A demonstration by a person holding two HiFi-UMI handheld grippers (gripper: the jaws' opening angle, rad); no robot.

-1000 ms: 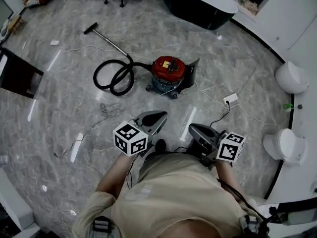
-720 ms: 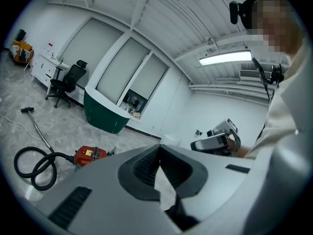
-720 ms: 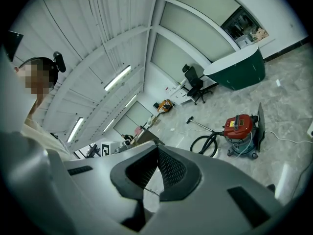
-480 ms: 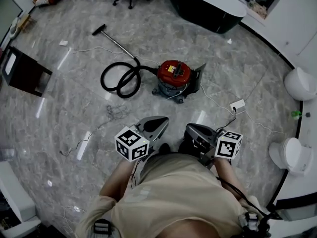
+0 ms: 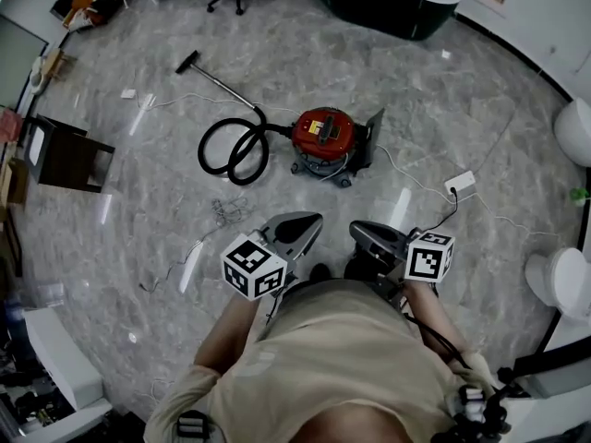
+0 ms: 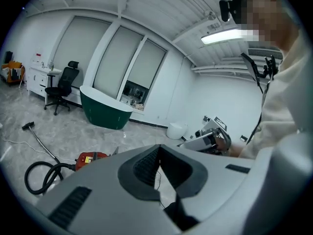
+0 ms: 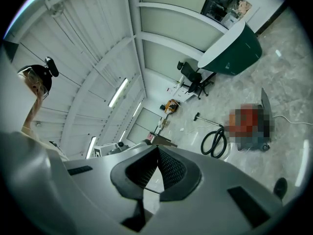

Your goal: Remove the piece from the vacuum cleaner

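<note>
The red canister vacuum cleaner (image 5: 323, 133) stands on the marble floor ahead of me. Its black hose (image 5: 231, 151) lies coiled to its left, and the wand runs on to a floor head (image 5: 187, 61). A dark flat panel (image 5: 373, 137) stands at the canister's right side. My left gripper (image 5: 312, 220) and right gripper (image 5: 356, 230) are held close to my body, well short of the vacuum, both shut and holding nothing. In the left gripper view the vacuum cleaner (image 6: 90, 157) shows low at the left; in the right gripper view the hose (image 7: 213, 141) lies beyond the jaws.
A power strip (image 5: 459, 183) with its cable lies right of the vacuum. Loose cable (image 5: 226, 212) is tangled on the floor near my left gripper. A dark low table (image 5: 65, 151) stands at the left, a green counter (image 5: 388, 3) at the back, and white round units (image 5: 554, 280) at the right.
The view has swung as the person moved: the power strip and the dark table have slid to the right. Both grippers came along, still shut and side by side.
</note>
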